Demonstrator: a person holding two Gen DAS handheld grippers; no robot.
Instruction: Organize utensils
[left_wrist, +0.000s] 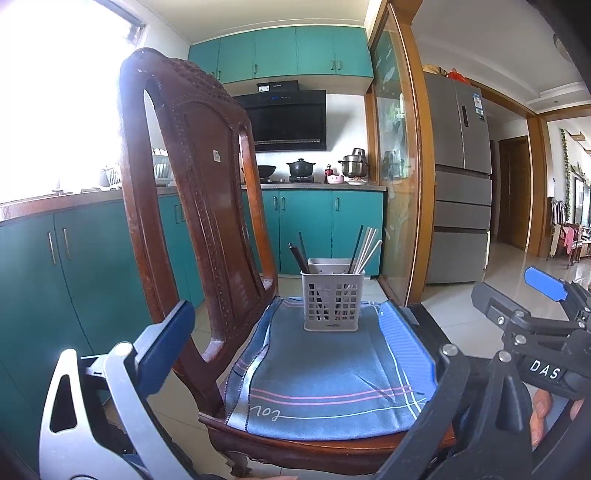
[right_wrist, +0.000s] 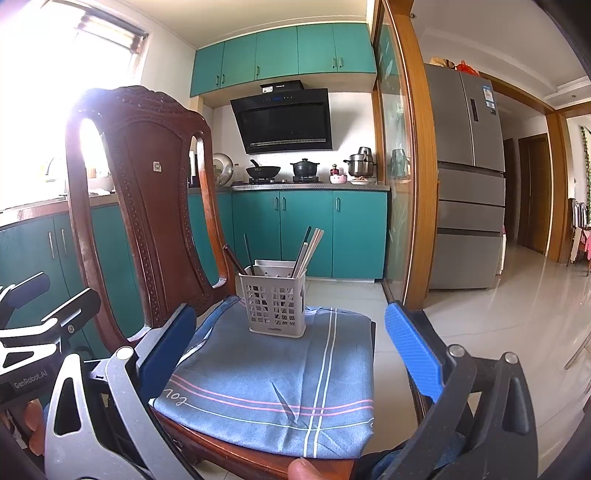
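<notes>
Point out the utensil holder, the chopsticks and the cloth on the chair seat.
utensil holder (left_wrist: 333, 308): left wrist view, front lattice wall.
chopsticks (left_wrist: 366, 247): left wrist view, pale shafts above the rim.
cloth (right_wrist: 273, 384): right wrist view, bare blue middle.

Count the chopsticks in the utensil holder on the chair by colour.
Dark chopsticks: 3 (two on the left side, one on the right)
Light chopsticks: 3, bunched on the right side, so one more could be hidden
Total: 6 visible, all standing in the grey utensil holder
</notes>
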